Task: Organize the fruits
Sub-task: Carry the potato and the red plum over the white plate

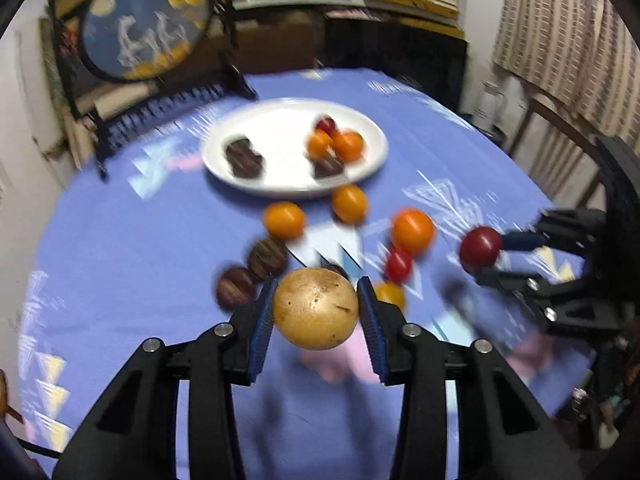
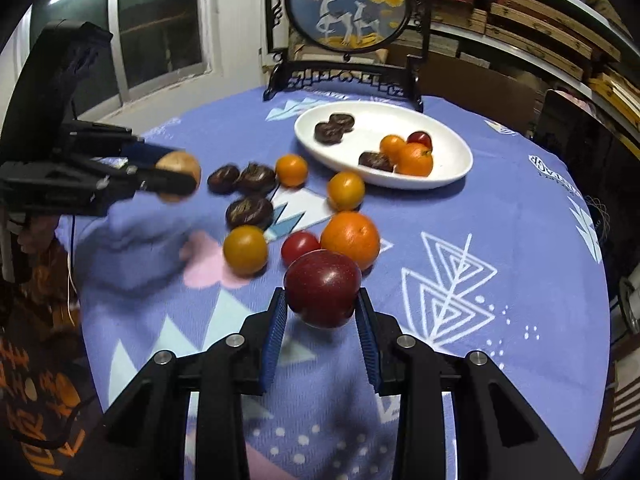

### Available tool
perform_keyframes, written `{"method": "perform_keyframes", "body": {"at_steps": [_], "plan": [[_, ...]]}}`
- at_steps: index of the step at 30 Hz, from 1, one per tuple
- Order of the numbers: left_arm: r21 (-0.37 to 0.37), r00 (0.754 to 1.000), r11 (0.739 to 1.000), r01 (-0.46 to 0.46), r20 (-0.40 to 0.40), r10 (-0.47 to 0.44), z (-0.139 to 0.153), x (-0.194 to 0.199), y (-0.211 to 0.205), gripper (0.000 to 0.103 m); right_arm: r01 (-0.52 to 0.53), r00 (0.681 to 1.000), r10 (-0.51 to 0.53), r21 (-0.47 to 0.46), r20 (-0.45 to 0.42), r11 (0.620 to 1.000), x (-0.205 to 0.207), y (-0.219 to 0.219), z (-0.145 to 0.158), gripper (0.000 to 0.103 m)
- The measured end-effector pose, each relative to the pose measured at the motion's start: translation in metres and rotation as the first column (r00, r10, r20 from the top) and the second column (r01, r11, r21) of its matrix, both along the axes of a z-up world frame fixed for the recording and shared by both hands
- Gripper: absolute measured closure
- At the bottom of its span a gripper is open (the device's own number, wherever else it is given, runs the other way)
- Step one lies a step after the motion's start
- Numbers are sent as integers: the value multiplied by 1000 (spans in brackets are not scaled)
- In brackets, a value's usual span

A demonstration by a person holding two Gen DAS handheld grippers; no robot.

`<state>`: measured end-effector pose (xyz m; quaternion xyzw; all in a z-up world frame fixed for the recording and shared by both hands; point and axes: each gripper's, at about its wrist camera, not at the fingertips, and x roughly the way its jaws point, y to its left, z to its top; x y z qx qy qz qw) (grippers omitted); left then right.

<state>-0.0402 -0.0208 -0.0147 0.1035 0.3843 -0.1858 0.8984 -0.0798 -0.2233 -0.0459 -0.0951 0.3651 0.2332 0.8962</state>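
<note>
My left gripper (image 1: 317, 300) is shut on a round tan fruit (image 1: 316, 308) and holds it above the blue tablecloth; it also shows in the right wrist view (image 2: 176, 178). My right gripper (image 2: 322, 300) is shut on a dark red plum (image 2: 323, 288), also seen in the left wrist view (image 1: 480, 247). A white oval plate (image 2: 452, 160) holds two oranges, a red fruit and dark brown pieces. Loose oranges (image 2: 350, 240), a red tomato (image 2: 298, 246) and dark brown fruits (image 2: 249, 211) lie in front of the plate.
A round framed picture on a black stand (image 2: 348, 4) stands behind the plate. Shelves of boxes (image 2: 540, 20) line the back wall. A window (image 2: 160, 24) is at the left. The round table's edge (image 2: 596, 280) curves at the right.
</note>
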Motion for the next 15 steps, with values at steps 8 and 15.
{"method": "perform_keyframes", "body": {"at_steps": [8,15], "plan": [[46,993,997,-63,106,58,21,40,-13,64,12,999,-14,38,38,999,24,9,20,68],[41,985,994,-101,144,95,26,77,-23,63,33,995,-41,86,96,996,52,8,43,68]]}}
